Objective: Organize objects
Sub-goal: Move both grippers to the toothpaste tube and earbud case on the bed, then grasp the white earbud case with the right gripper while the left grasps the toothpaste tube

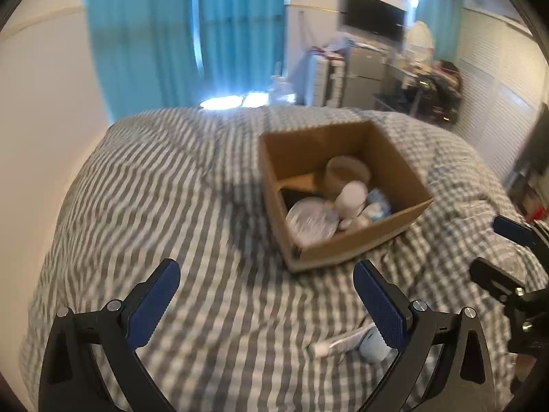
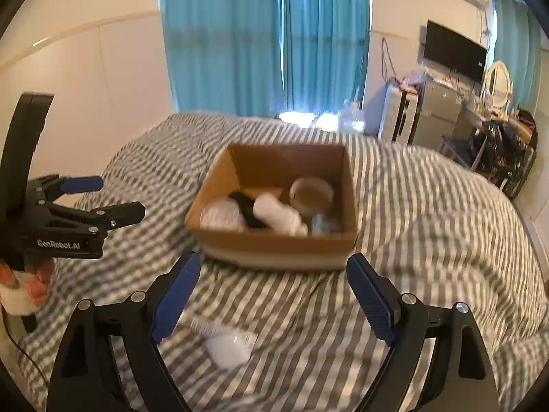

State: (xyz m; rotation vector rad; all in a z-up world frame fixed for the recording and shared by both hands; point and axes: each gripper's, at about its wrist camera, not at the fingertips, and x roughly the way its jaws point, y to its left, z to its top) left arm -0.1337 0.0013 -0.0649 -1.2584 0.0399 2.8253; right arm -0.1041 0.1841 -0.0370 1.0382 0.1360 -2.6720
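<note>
Several items sat in the open cardboard box (image 2: pixel 274 243) on the striped bed (image 2: pixel 429 223): a round silvery-white disc (image 1: pixel 310 221) at one end, a white bottle (image 2: pixel 278 214) lying on its side in the middle, a beige cup-like container (image 2: pixel 311 194) behind it, a dark object (image 2: pixel 247 206) between disc and bottle, and something pale blue (image 1: pixel 377 206) in the near corner. On the bedding in front of the box, outside it, lay a white tube (image 1: pixel 339 341) touching a pale blue rounded piece (image 1: pixel 374 348); both were blurred, as was the whitish lump (image 2: pixel 228 346) with a ribbed white strip beside it in the right wrist view.

The left tongs (image 1: pixel 267 304) hovered above the bed short of the box, spread wide and holding nothing, the tube lying just inside the right finger. The right tongs (image 2: pixel 272 297) were likewise spread wide and empty, their tips near the box's front wall. Beyond the bed hung turquoise curtains (image 2: pixel 267 41), with a dark wall screen (image 2: pixel 453 51) and cluttered furniture to the right.
</note>
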